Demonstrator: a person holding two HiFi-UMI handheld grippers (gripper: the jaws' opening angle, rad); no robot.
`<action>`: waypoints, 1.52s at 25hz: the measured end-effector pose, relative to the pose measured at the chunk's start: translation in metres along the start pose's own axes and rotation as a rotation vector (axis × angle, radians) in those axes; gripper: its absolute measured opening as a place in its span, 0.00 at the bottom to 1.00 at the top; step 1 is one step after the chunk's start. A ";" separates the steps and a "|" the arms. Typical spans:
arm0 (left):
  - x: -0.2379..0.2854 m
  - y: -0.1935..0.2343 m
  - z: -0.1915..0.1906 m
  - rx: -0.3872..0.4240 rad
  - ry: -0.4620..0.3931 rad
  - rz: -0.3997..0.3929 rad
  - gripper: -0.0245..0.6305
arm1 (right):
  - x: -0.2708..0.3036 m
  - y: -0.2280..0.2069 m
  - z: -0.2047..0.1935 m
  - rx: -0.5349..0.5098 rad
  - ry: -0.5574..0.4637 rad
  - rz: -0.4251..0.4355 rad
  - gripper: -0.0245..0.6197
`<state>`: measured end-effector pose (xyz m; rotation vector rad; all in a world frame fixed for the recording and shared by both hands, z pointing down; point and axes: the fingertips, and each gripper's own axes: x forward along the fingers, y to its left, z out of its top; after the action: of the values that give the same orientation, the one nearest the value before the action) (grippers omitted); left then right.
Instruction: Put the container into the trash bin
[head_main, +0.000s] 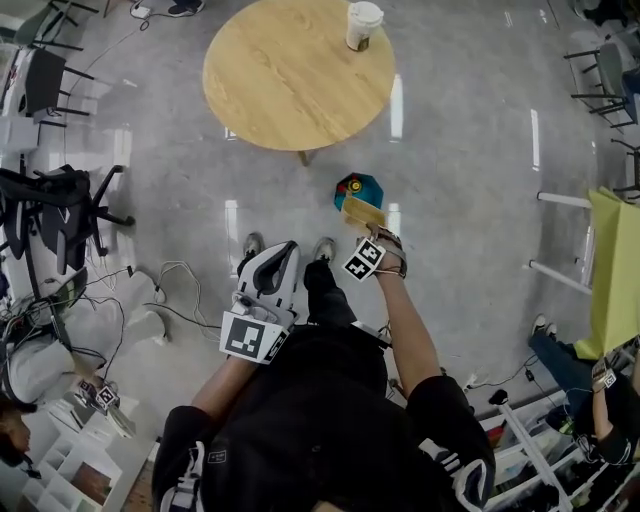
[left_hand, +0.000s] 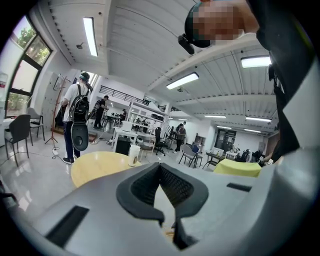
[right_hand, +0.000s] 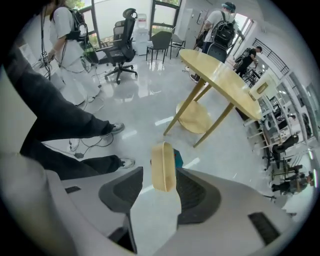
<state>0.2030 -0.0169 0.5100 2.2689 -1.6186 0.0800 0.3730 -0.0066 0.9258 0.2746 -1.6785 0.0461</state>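
A shallow tan container (head_main: 362, 212) hangs on edge just above a small teal trash bin (head_main: 358, 188) on the floor. My right gripper (head_main: 365, 230) points steeply down over the bin. In the right gripper view the container (right_hand: 163, 167) stands upright between the spread jaws of my right gripper (right_hand: 160, 176). It lies close to the right pad, with a gap to the left pad. A corner of the bin (right_hand: 178, 159) peeks out behind it. My left gripper (head_main: 287, 249) is held at waist height and is empty. Its gripper tips (left_hand: 160, 167) touch.
A round wooden table (head_main: 298, 70) with a paper cup (head_main: 363, 25) stands beyond the bin. My shoes (head_main: 253, 245) are near the bin. Cables (head_main: 180, 290) and an office chair (head_main: 60, 215) lie to the left. A yellow-green table (head_main: 615, 270) is at the right.
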 end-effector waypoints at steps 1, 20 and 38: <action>-0.001 0.002 -0.002 0.000 0.002 0.004 0.05 | 0.001 -0.001 0.002 0.013 -0.006 -0.007 0.39; -0.026 0.040 0.033 0.016 -0.057 -0.046 0.05 | -0.144 -0.049 0.081 0.770 -0.490 -0.151 0.08; -0.110 0.143 0.090 0.055 -0.203 0.040 0.05 | -0.450 -0.050 0.290 0.685 -1.166 -0.357 0.08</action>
<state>0.0187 0.0135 0.4348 2.3510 -1.7837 -0.0996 0.1466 -0.0413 0.4392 1.3035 -2.6904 0.2277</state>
